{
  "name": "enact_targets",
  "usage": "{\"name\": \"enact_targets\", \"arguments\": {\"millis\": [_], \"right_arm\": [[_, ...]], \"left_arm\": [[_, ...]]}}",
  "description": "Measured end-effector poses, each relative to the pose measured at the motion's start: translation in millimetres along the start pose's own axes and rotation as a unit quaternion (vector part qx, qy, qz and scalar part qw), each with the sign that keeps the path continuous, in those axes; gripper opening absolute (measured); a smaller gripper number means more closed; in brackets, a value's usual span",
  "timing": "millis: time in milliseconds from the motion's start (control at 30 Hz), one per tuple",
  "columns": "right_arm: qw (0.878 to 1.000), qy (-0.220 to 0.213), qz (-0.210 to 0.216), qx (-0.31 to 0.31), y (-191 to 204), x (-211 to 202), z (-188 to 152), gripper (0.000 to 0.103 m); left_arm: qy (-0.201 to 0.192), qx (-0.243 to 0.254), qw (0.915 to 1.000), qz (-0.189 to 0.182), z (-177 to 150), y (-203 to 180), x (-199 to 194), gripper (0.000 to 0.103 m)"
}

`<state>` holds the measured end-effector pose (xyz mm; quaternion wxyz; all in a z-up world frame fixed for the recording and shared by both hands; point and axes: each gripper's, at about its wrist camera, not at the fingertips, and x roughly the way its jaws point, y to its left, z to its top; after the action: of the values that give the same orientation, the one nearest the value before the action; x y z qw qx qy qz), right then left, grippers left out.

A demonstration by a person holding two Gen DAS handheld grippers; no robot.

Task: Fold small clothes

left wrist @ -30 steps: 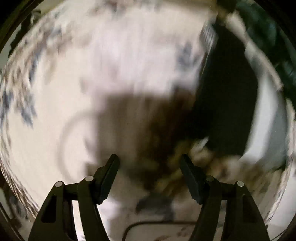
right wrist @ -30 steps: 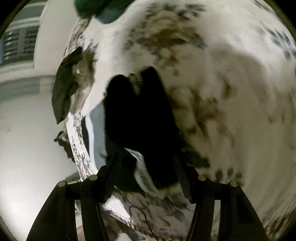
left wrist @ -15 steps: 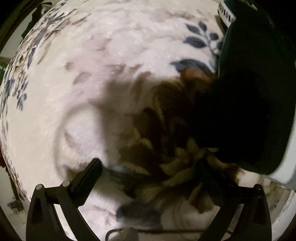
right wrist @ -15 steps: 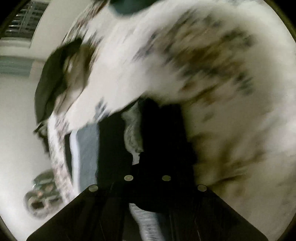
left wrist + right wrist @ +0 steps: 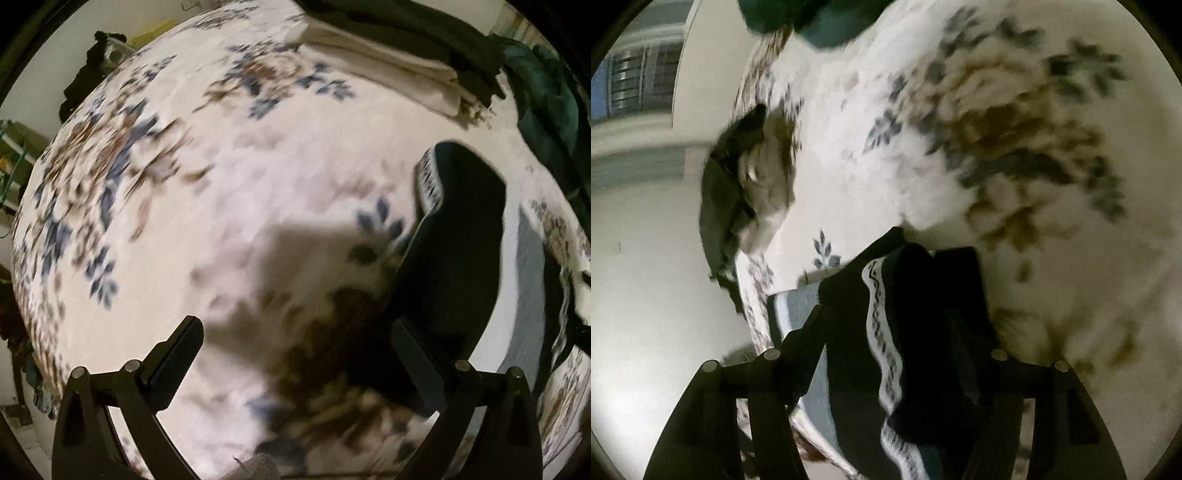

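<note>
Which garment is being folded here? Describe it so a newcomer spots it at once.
Start from the white floral bedspread. Near its edge lies a small dark garment, between the opening jaws of the right gripper. Unlike the plain dark clothes piled farther back, it has a white patterned band.

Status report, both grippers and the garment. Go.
Left gripper open, empty. Right gripper opening, black garment between the jaws. Nothing blocking on the bedspread.

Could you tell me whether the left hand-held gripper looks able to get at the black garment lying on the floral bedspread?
Probably yes: the left hand-held gripper is open and empty, and the black garment lies uncovered beside its right finger.
</note>
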<state>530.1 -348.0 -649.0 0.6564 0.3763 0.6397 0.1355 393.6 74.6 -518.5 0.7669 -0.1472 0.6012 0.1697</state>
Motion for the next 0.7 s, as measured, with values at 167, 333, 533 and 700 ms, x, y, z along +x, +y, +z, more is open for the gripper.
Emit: {"name": "enact_targets", "arguments": {"millis": [167,333,533,700], "right_arm": [[0.997,-0.049,-0.048,-0.044,23.0,3.9,10.5,0.011],[0.994,-0.052,-0.085,-0.039,28.5,4.3,31.6,0.015],[0.996,-0.007,-0.076,-0.036,14.9,-20.1,-7.1,0.061],[0.996,0.055,-0.009,0.062,-36.2,-27.2,-77.4,0.062]], "left_arm": [[-0.016,0.01,0.9997,-0.013,18.3,-18.0,-1.3,0.103],[-0.025,0.027,0.9991,-0.021,18.9,-32.9,-1.5,0.103],[-0.015,0.018,0.9993,-0.03,2.2,-24.7,-8.9,0.103],[-0.001,-0.006,0.9993,-0.038,-13.3,-4.9,-14.4,0.103]]}}
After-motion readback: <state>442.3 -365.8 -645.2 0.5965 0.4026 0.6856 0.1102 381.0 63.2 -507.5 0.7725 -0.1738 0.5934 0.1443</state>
